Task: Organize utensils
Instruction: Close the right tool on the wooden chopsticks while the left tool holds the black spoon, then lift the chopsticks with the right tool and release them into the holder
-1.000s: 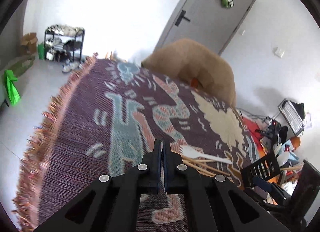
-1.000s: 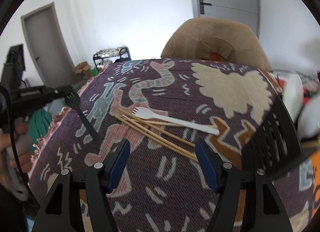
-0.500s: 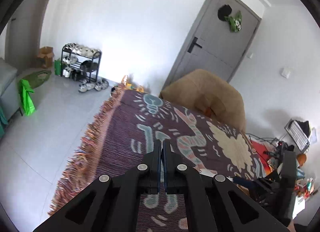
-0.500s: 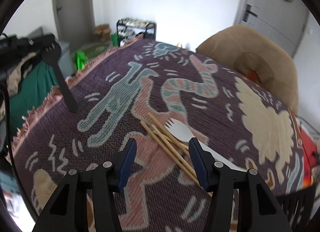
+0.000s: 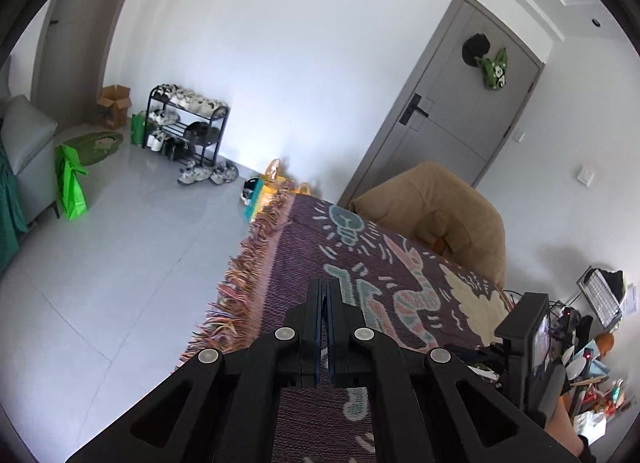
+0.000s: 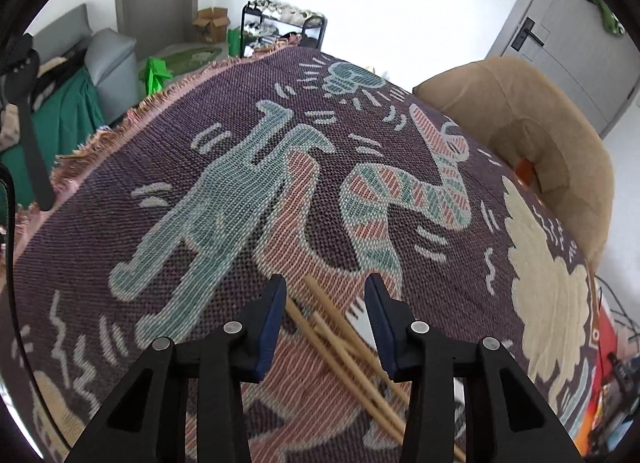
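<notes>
Bamboo chopsticks (image 6: 340, 343) plus white plastic fork (image 6: 362, 317) lie on purple woven-cloth worktop (image 6: 200, 151), between right tool (image 6: 326, 295) fingers, closing, not touching. Left tool (image 5: 325, 295) clamped, black fork (image 6: 28, 119) at 9 o'clock.

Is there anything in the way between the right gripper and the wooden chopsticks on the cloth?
Nothing visible. The right gripper, jaws closing, already straddles the chopsticks; the white fork lies alongside them.
</notes>
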The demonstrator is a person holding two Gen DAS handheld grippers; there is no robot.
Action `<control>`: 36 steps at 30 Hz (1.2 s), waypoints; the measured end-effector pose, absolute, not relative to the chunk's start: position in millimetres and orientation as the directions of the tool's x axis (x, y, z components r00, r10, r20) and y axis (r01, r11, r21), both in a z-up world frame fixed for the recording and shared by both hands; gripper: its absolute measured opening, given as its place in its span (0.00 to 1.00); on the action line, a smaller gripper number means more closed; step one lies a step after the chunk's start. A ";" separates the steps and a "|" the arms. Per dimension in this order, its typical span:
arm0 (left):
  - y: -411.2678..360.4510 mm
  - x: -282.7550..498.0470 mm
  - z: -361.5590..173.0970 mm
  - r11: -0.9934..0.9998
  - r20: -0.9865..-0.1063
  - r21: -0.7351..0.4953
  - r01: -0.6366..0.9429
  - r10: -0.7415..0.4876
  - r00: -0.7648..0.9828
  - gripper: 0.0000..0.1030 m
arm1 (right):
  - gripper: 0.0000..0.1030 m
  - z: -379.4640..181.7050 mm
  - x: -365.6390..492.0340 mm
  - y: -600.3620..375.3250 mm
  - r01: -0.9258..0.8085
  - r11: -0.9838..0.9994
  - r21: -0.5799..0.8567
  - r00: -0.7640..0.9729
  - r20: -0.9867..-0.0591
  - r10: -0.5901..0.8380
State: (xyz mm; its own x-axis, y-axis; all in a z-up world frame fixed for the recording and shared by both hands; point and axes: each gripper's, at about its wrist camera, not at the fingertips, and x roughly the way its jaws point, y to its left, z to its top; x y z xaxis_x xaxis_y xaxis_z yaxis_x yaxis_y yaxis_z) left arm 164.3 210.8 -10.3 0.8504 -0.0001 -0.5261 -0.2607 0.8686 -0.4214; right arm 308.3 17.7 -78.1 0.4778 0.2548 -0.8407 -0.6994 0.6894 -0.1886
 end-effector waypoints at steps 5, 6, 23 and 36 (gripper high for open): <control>217.7 163.8 -17.3 0.861 -0.535 -0.432 -0.268 -0.005 0.845 0.01 | 0.23 -90.7 318.9 25.8 -0.700 0.680 -0.217 0.469 -0.858 0.209; 218.0 164.2 -18.6 0.860 -0.536 -0.434 -0.269 -0.007 0.844 0.01 | 0.18 -91.8 320.2 25.6 -0.704 0.679 -0.208 0.460 -0.862 0.212; 187.0 164.3 -2.6 0.875 -0.510 -0.434 -0.214 -0.043 0.859 0.01 | 0.07 -4.3 276.9 -60.0 -0.667 0.744 -0.030 0.534 -0.716 0.450; 139.1 163.8 22.8 0.905 -0.479 -0.405 -0.129 -0.090 0.873 0.01 | 0.06 32.2 222.0 -141.3 -0.611 0.791 -0.015 0.639 -0.599 0.482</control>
